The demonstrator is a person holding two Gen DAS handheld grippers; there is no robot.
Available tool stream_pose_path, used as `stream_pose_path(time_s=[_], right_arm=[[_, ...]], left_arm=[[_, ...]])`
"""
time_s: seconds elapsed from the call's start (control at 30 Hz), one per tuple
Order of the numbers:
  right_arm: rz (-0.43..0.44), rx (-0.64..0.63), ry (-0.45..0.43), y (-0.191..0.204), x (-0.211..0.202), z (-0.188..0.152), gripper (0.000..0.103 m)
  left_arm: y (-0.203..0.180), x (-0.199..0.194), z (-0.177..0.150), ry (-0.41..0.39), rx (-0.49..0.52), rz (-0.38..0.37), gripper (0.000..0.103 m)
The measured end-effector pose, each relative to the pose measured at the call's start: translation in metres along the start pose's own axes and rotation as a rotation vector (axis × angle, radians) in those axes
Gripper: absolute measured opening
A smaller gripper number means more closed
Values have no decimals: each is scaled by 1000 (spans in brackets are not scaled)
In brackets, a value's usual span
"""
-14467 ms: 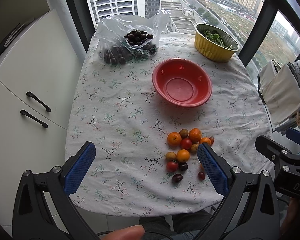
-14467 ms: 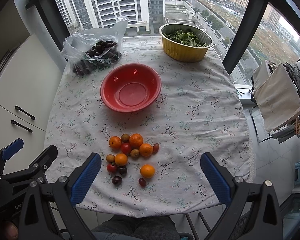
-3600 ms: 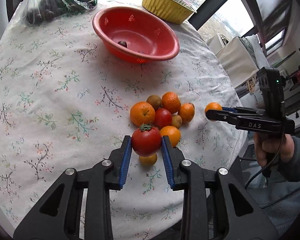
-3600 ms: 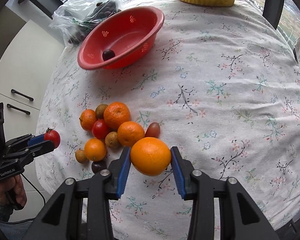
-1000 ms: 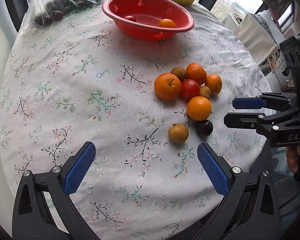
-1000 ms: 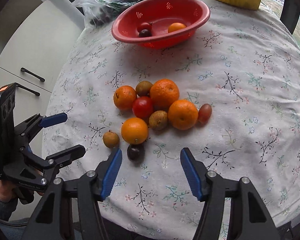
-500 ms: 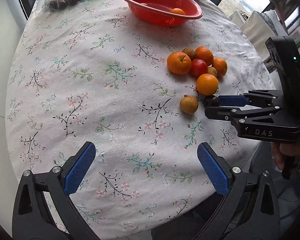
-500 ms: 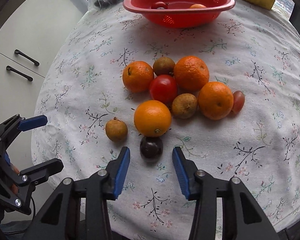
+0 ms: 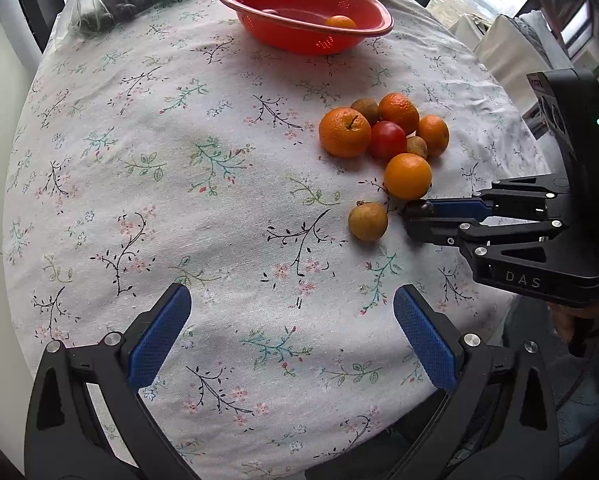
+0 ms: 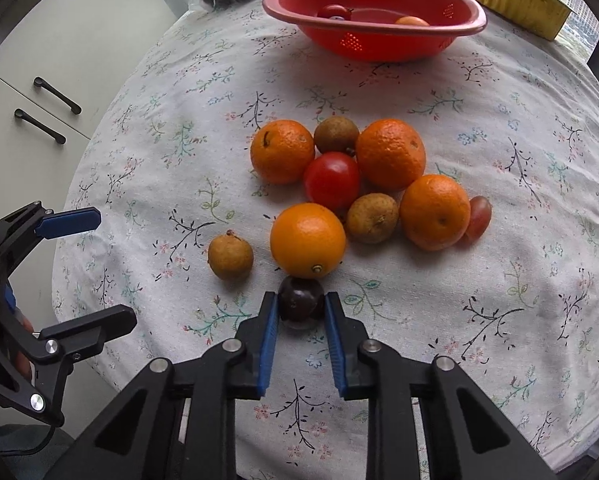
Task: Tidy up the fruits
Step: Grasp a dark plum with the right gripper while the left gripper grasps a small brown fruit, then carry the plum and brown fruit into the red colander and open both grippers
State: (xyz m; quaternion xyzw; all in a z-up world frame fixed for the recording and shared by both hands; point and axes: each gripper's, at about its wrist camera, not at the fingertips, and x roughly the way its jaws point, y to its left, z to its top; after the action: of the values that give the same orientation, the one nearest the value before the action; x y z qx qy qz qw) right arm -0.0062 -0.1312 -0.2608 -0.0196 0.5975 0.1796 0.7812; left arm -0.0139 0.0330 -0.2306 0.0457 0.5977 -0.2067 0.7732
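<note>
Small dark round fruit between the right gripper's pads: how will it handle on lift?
The small dark round fruit looks glossy and smooth, so it may slip. Being round, it would likely roll if released. The right gripper grips it near the fingertips, leaving little margin.

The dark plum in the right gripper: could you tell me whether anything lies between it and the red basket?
Yes. The smooth orange touches the dark plum on its far side, and the rest of the fruit cluster sits beyond it, in line with the red basket. The right gripper would likely need to lift the plum over them.
</note>
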Motion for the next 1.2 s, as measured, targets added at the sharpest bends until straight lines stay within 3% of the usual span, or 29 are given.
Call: stream_pose_path(time_s=[0.33,0.5,0.63,0.77,1.1,1.2], right_arm=[[55,70,-39,-24,-29,-1,25],[54,89,-40,-35,-34,-2,25],[55,102,-38,-42,-34,-5,25],[56,104,-38,-45,-33,-5,25],[60,101,-43,-46,-36,-7,25],[60,105,-45,-46,-36,-9,25]], left_arm=[[-33,26,31,-11,102,-16,100],[-41,42,42,10,123,-38,70],[-46,47,42,4,132,-26,64],[-46,48,45,-8,128,-28,46],[-58,48,33,-10,172,-37,26],[-57,46,32,-17,163,-37,26]])
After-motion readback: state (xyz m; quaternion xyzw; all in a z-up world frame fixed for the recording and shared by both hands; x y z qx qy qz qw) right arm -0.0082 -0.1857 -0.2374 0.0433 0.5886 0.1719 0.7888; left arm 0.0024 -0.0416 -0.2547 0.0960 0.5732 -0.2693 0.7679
